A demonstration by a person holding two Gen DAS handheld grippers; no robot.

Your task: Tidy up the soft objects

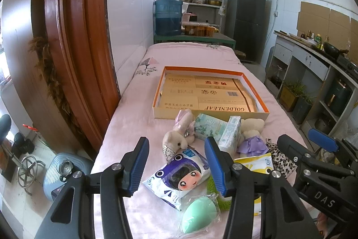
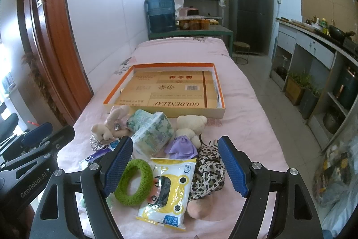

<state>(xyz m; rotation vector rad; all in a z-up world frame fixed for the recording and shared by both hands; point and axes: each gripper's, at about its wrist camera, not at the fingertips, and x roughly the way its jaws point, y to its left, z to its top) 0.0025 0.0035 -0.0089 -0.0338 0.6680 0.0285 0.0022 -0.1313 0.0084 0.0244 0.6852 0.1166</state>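
Left hand-held gripper (image 1: 176,168) hovers with jaws parted and empty above the purple-printed wipes pack (image 1: 179,178), which lies between but clear of the pads; right hand-held gripper (image 2: 175,166) likewise stands open and holds nothing, framing the yellow wipes pack (image 2: 166,189) and the green fuzzy ring (image 2: 134,178). Soft items cluster on the pink-covered surface (image 1: 134,127) just before the shallow orange-rimmed box (image 2: 156,66), probably the intended container, still bare of them. Nearest the box lie the rabbit plush (image 1: 179,138), tissue packs (image 2: 152,131), the bear in a purple dress (image 2: 188,133) and a leopard-print cloth (image 2: 208,167); a mint sponge in a clear wrapper (image 1: 199,214) lies nearest the left camera
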